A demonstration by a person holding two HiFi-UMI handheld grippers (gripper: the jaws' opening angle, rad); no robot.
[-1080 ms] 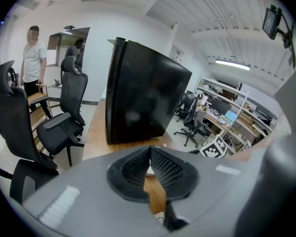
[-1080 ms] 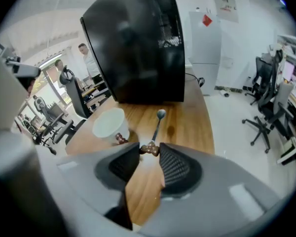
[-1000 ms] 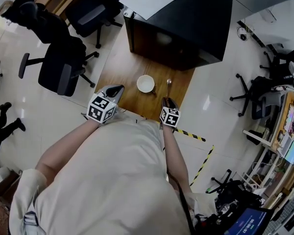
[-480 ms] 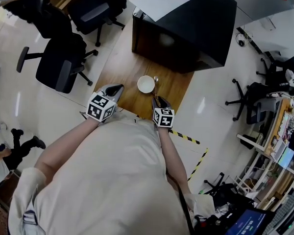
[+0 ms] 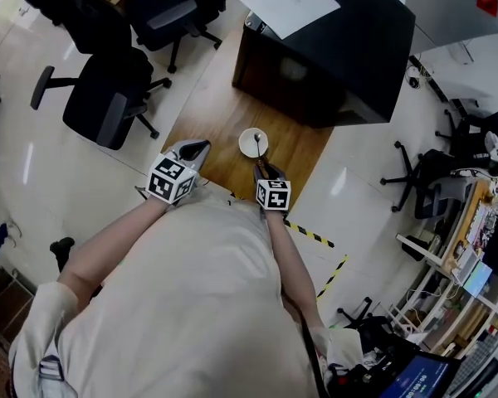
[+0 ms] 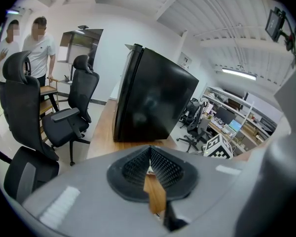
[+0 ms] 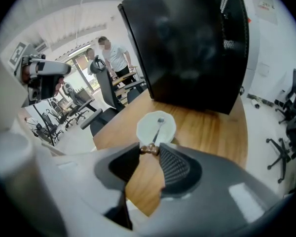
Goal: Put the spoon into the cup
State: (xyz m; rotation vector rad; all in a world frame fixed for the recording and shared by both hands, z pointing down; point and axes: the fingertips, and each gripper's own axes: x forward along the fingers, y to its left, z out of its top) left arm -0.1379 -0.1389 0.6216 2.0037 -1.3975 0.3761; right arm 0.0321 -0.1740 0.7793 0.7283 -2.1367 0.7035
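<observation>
Lowering the spoon [image 7: 158, 127] into the cup [image 7: 144, 128] is the step in hand, and it looks most of the way there. The right gripper [image 7: 149, 150] pinches the brown knobbed end of the handle between narrowly parted jaws, and the shaft slopes down and away so that the small bowl shows against the white inside of the cup. Whether the bowl touches the bottom I cannot tell. In the head view the cup [image 5: 244, 143] stands on the wooden table [image 5: 220, 106], between the right gripper [image 5: 260, 169] and the big black box [image 5: 332, 48], with the spoon [image 5: 256, 145] a thin line across its mouth. To do this well, I judge, ease the handle end down until the bowl rests on the cup's floor and the shaft leans on the rim, and only then part the jaws. Letting go from height risks a clatter or tipping a light cup. Open slowly and draw back along the handle's line so the pads do not drag it out. The left gripper [image 5: 197, 149] hovers by the table's edge, left of the cup, its jaws together at the tips on nothing; it could steady the cup if it slides.
</observation>
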